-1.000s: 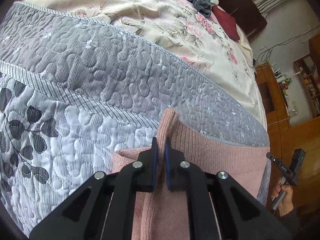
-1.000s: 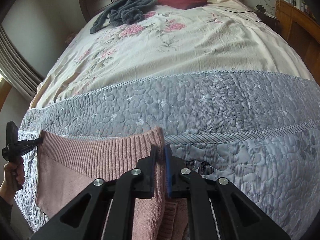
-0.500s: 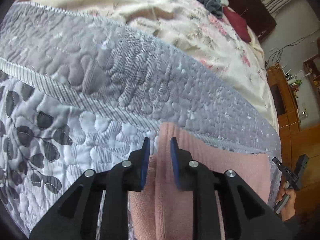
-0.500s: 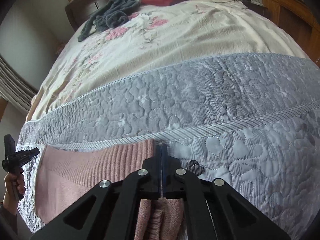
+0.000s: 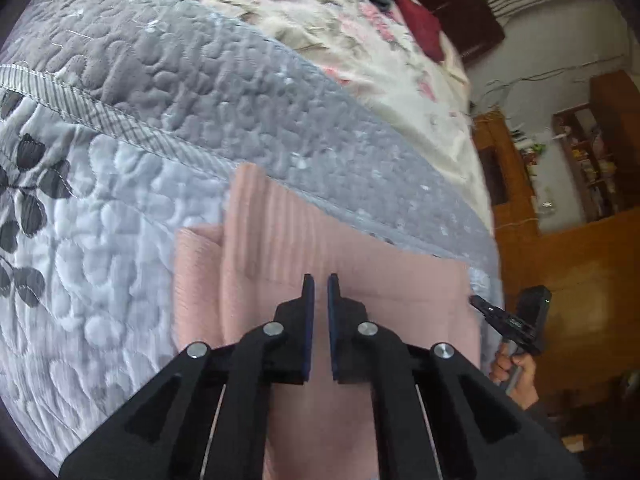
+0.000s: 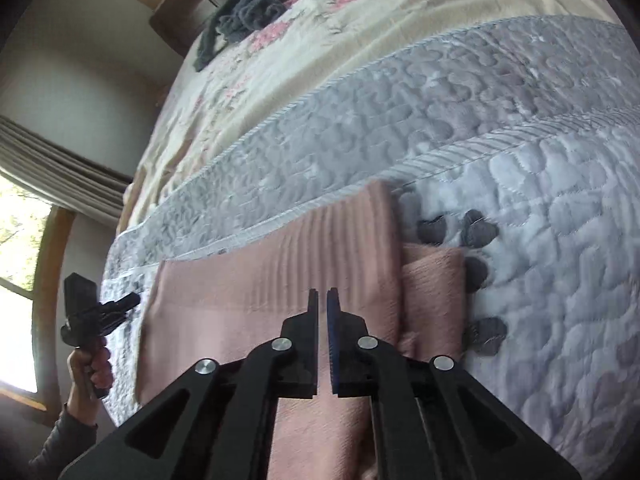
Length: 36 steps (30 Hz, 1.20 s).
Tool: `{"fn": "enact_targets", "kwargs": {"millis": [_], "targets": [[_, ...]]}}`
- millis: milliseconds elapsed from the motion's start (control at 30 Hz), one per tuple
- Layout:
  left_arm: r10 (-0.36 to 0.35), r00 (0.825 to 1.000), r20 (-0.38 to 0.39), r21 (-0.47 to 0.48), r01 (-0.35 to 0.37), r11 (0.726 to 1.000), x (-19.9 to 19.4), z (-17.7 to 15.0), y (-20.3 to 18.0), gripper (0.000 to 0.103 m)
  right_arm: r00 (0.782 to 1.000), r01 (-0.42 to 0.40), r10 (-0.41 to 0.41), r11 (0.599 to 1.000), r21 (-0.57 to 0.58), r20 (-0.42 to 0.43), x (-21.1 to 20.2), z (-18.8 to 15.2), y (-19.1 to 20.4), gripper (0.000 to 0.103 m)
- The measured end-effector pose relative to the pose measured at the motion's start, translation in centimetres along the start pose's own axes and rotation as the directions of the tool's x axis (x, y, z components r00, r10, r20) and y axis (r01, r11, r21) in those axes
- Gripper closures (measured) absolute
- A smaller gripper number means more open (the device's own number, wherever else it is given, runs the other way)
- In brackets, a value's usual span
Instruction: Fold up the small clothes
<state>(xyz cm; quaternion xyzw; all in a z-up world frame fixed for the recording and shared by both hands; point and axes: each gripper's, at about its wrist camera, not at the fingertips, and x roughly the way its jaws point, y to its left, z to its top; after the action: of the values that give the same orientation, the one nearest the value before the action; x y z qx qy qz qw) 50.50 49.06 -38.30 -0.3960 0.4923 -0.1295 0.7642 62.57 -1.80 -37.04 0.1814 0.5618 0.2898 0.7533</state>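
A pink knit garment (image 5: 320, 240) lies flat and folded on the grey quilt (image 5: 200, 92), its ribbed hem towards the bed's middle and a folded sleeve sticking out at one side. My left gripper (image 5: 319, 278) hovers above it, shut, with nothing between its fingers. In the right wrist view the same garment (image 6: 260, 280) lies under my right gripper (image 6: 323, 292), which is also shut and holds nothing. Each view shows the other gripper at the garment's far corner, the right gripper (image 5: 480, 306) and the left gripper (image 6: 128, 300), each held by a hand.
Beyond the quilt's grey band lies a cream floral bedspread (image 6: 360, 20) with a dark grey garment (image 6: 248, 12) and a red one (image 5: 420, 24) near the headboard. Wooden furniture (image 5: 580, 260) stands beside the bed. A window (image 6: 16, 272) is at the other side.
Both grippers let go of the garment's ribbed edge and pulled back towards me. The left one opened and then shut again. The garment now lies flat on the quilt.
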Motion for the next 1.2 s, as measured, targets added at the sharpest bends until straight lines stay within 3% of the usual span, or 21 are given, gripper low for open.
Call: {"fn": "enact_targets", "kwargs": {"millis": [33,67,133,200,267,333,367,500,600,667,700,733,800,867,967,1000,1067,1100,1133,1200], "targets": [[-0.066,0.998,-0.02,0.009,0.066,0.998,-0.1,-1.3,-0.4,0.094,0.999,-0.04,0.039,0.999,-0.02,-0.018,0.0,-0.9,0.9,0.097],[-0.084,0.996,-0.042,0.012,0.084,0.996,0.1,-2.4,-0.5,0.094,0.996,-0.075,0.073,0.997,-0.032,-0.043,0.3,-2.1,1.5,0.097],[-0.022,0.996,-0.081,0.013,0.023,1.0,1.5,-4.0,0.2,0.095,0.993,-0.073,0.07,0.997,-0.038,-0.092,1.7,-3.9,1.7,0.096],[0.075,0.991,-0.108,-0.024,-0.078,0.997,2.8,-4.9,2.3,0.102,0.995,-0.021,0.017,0.999,-0.035,-0.103,2.6,-4.8,0.4,0.103],[0.063,0.992,-0.105,-0.07,-0.071,0.995,2.8,-5.1,3.6,0.102,0.996,-0.023,0.024,1.0,0.008,-0.084,2.4,-4.8,-0.9,0.103],[0.091,0.993,-0.078,-0.042,-0.094,0.995,1.7,-4.9,2.3,0.103,0.997,-0.005,0.007,1.0,0.023,-0.072,1.4,-4.8,-0.4,0.103],[0.059,0.996,-0.066,-0.029,-0.061,0.998,0.8,-5.0,1.3,0.099,0.998,-0.021,0.023,0.999,0.028,-0.066,0.8,-5.1,0.3,0.097],[-0.097,0.992,-0.079,0.062,0.103,0.993,-1.1,-8.3,-3.1,0.097,0.977,-0.171,0.162,0.984,-0.05,-0.139,0.9,-8.2,5.6,0.096],[-0.096,0.984,-0.15,0.059,0.106,0.993,1.8,-11.9,-3.6,0.097,0.951,-0.226,0.208,0.972,-0.056,-0.229,4.0,-11.6,8.2,0.096],[-0.023,0.981,-0.191,0.038,0.031,0.999,4.1,-13.6,-2.1,0.097,0.941,-0.211,0.19,0.976,-0.045,-0.279,6.7,-13.3,8.6,0.096],[0.027,0.98,-0.195,0.034,-0.021,0.999,4.9,-14.1,-1.1,0.099,0.944,-0.175,0.153,0.983,-0.05,-0.293,7.9,-14.0,8.3,0.103],[0.043,0.981,-0.188,0.006,-0.042,0.999,5.3,-14.4,0.0,0.102,0.949,-0.143,0.115,0.987,-0.073,-0.293,8.5,-14.4,7.8,0.103],[0.017,0.986,-0.167,-0.038,-0.024,0.999,4.8,-14.4,0.4,0.103,0.952,-0.139,0.122,0.989,-0.041,-0.281,8.3,-14.3,7.3,0.103],[-0.036,0.984,-0.172,0.026,0.041,0.999,4.4,-14.9,-2.4,0.096,0.951,-0.187,0.17,0.981,-0.043,-0.257,7.0,-14.5,8.8,0.093],[-0.086,0.973,-0.215,0.12,0.114,0.986,5.8,-16.2,-6.6,0.092,0.934,-0.247,0.215,0.966,-0.081,-0.286,7.0,-16.0,11.2,0.091],[-0.081,0.971,-0.225,0.119,0.109,0.987,6.7,-16.4,-6.9,0.091,0.933,-0.235,0.198,0.968,-0.091,-0.299,7.5,-16.5,11.4,0.09],[0.02,0.972,-0.234,0.136,0.013,0.991,8.4,-16.7,-6.4,0.09,0.933,-0.199,0.169,0.978,-0.066,-0.318,8.7,-17.2,10.5,0.097],[0.05,0.967,-0.251,0.114,-0.022,0.993,9.1,-16.7,-5.3,0.096,0.935,-0.19,0.168,0.981,-0.041,-0.312,8.5,-17.2,9.4,0.101],[0.036,0.964,-0.262,0.075,-0.017,0.997,9.2,-16.6,-4.2,0.103,0.941,-0.179,0.162,0.983,-0.03,-0.298,7.8,-17.0,8.5,0.103],[0.033,0.969,-0.245,0.058,-0.019,0.998,7.7,-16.3,-3.3,0.102,0.955,-0.152,0.144,0.988,-0.008,-0.259,5.4,-16.7,6.1,0.103]]}}
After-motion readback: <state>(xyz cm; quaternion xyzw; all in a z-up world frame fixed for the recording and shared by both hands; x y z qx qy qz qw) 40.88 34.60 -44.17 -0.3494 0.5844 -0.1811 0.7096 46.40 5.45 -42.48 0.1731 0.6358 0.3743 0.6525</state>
